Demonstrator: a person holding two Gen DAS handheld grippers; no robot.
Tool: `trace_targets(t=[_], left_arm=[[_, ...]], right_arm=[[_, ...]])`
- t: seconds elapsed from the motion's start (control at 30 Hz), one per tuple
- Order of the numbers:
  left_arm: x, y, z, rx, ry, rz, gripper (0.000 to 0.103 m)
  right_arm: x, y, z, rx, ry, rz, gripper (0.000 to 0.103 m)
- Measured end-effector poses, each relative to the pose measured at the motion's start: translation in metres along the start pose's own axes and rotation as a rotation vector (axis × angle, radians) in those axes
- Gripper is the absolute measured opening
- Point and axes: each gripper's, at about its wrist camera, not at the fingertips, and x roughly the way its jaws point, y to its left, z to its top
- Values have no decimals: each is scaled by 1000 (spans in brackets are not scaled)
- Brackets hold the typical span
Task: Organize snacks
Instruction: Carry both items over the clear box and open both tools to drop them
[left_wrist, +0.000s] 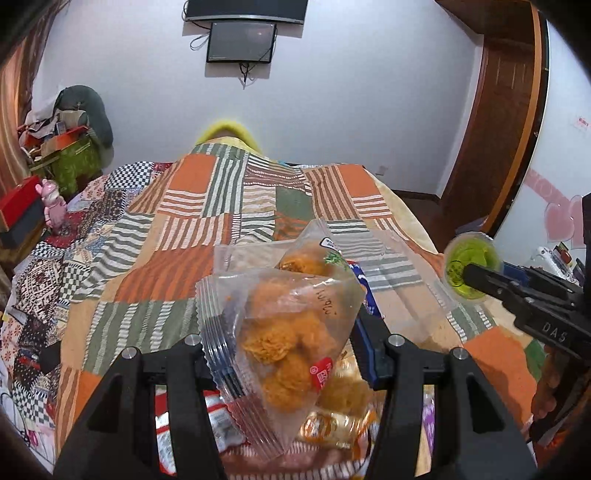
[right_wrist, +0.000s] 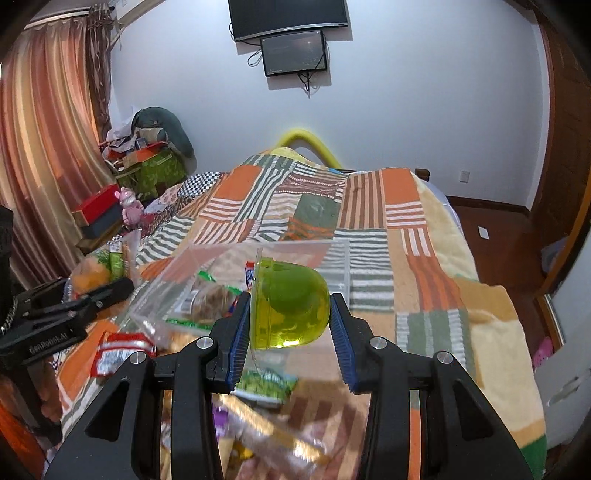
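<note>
We read "DAS" in pale letters on the body of the right claw (left_wrist: 476, 275) where it enters the left wrist view from the right edge, and "GenRobot.AI" on the left claw (right_wrist: 110, 290) where it shows at the left edge of the right wrist view. The clear bag of orange puffs (left_wrist: 284, 343) carries a red label with characters too small for us to read and a scrawl of handwriting we cannot make out.

The left claw (left_wrist: 288, 354) pinches that bag, which hangs above the snack pile (left_wrist: 332, 424) at the near edge of the bed (left_wrist: 229, 206). The right claw (right_wrist: 290, 314) is pressed onto a green jelly cup (right_wrist: 290, 304), held on its side above the clear box (right_wrist: 207, 280) that sits on the quilt near the middle of the bed.

Only the right wrist view shows the packets inside the box; from the left, the bag hides most of it. The wrappers under the right claw are blurred. Two dark screens (right_wrist: 291, 33) hang on the far wall, the upper one cut off at the top.
</note>
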Motion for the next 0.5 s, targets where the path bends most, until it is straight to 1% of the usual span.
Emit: trace_targets(t=[0.13,0.37,0.5], left_arm=[[20,-3,10,-17,19,-35,54],[52,-16,16,26,47,-29,54],[69,-16,16,-4,89,-59,54]], right_arm=[[21,1,6,-11,20,-7,38],[58,1,2,-26,101,-20,38],[66,0,-4,-36,130,-22,38]])
